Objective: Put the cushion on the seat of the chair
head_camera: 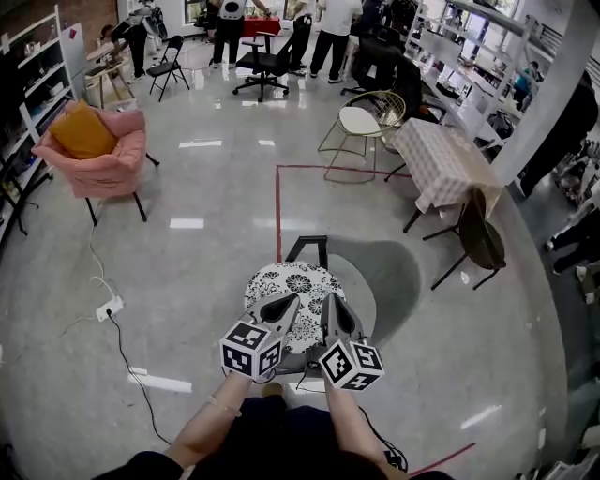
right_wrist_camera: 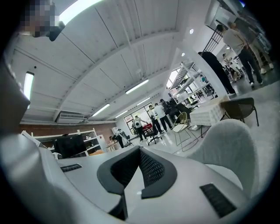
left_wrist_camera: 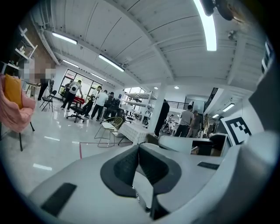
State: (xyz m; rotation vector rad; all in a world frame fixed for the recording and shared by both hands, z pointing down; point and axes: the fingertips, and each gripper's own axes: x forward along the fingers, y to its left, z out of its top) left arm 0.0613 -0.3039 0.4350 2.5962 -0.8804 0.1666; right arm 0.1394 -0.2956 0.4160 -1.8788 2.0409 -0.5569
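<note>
View from above, looking steeply down on a glossy grey floor in a large open workroom. At the bottom centre, a person's two bare forearms reach forward, each hand holding a grey two-jaw gripper.

The left gripper has its dark pads pressed together with nothing between them, and its own view shows the same. The right gripper is likewise fully closed and empty, as its own view confirms. Each carries a marker cube printed with black-and-white square patterns, the left cube and the right cube. There is no lettering on them.

Directly under both grippers lies the cushion, round, white with a black floral print. It rests on the seat of a chair, whose black back frame shows just beyond it. Neither gripper has hold of the cushion, and both gripper views look out level across the room.

A red tape line runs along the floor beyond the chair. To the left stands a pink armchair with an orange pillow on it, and nearer lies a white power strip with a black cable. To the right are a gold wire chair, a table under a checked cloth and a dark brown chair. Several people stand at the far end beside a black office chair.
</note>
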